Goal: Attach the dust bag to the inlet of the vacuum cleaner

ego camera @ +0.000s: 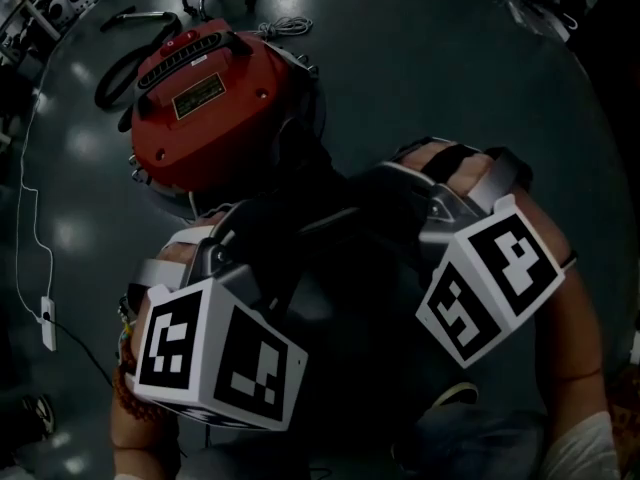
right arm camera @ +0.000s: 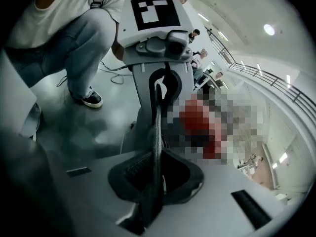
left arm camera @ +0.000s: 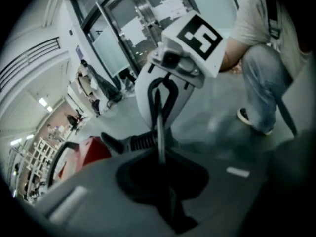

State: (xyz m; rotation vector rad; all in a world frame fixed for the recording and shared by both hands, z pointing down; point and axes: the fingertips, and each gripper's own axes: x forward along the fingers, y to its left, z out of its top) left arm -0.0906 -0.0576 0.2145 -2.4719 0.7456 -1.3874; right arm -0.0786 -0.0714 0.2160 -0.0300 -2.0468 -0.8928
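My left tongs (left arm camera: 162, 168) are pressed together on a thin dark edge, and my right tongs (right arm camera: 154, 176) pinch the same edge from its other end. The dust bag (right arm camera: 156, 130) therefore runs as a taut, narrow strip from one pair of tips to the other, seen edge-on from both. It hangs in the air between the two tongs, off the floor (ego camera: 450, 58) as far as I can tell. From above it is only a dark mass between them, too dim to show where its mouth lies. I judge it light and soft. The strip looks ribbed or woven near my right tips, it would sag or fold if I brought the tongs closer together, and a wall this thin could tear under a hard pull. The better hold, I think, is on either side of its opening, on whatever stiffer collar it has, so the mouth goes on flat and square. A grip on loose cloth alone would let it twist. Beyond both tips, more toward my left tongs' side, the red vacuum cleaner (ego camera: 205, 103) sits on the floor. I reckon it is heavy enough not to slide under a light push. Its inlet I cannot make out. Farther off again lies a black hose (ego camera: 118, 73).
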